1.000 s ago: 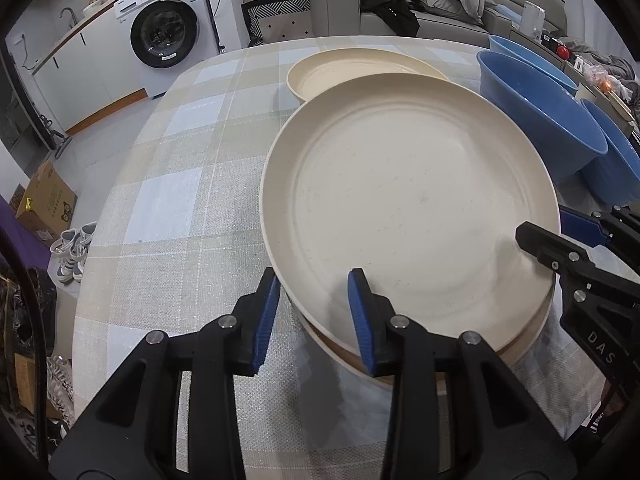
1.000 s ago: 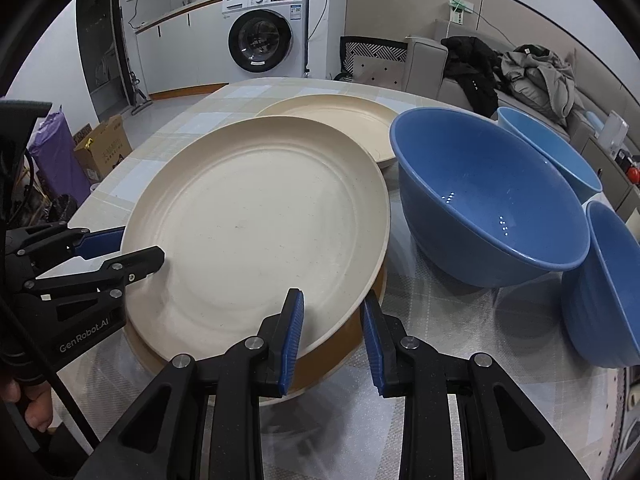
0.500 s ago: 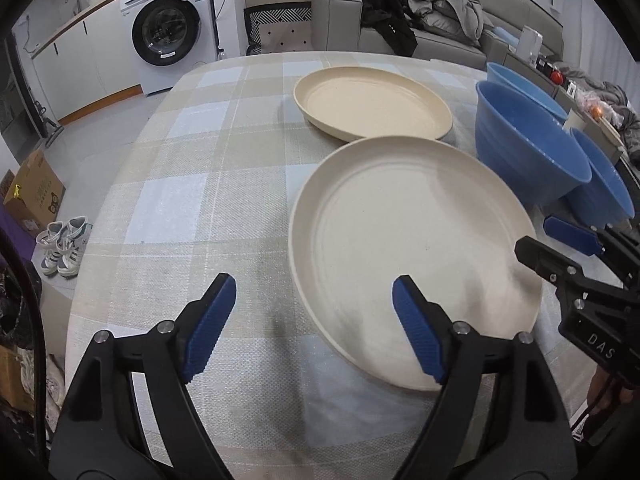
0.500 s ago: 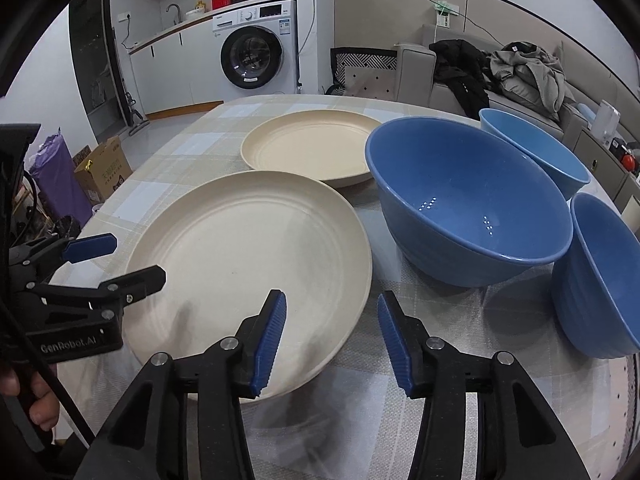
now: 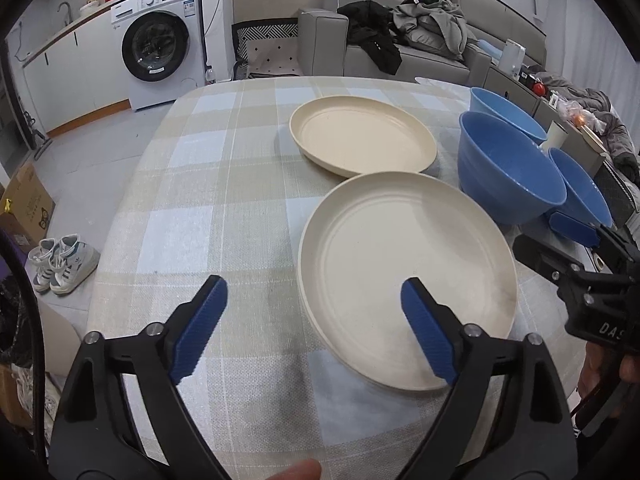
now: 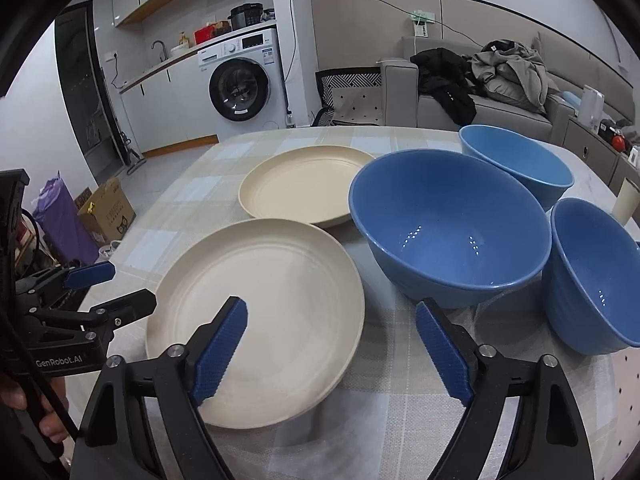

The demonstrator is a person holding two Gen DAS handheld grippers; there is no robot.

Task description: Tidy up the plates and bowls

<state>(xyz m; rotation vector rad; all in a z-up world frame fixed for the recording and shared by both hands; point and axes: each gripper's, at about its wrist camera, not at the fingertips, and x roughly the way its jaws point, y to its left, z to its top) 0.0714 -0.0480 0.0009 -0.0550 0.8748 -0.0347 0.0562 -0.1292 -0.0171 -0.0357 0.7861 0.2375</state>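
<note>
With the near cream plate [image 6: 256, 312] lying flat on the checked tablecloth [image 5: 208, 208], just in front of the far cream plate [image 6: 304, 196] and left of the large blue bowl [image 6: 448, 232], both the left gripper [image 5: 314, 322] and right gripper [image 6: 332, 340] had just been opening, spread wide with nothing between them, so withdrawing well meant lifting straight clear without nudging that plate's rim.

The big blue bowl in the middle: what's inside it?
Nothing: the big blue bowl shows a bare inside with only small light reflections. What lies under it cannot be seen; it rests on the checked tablecloth.
</note>
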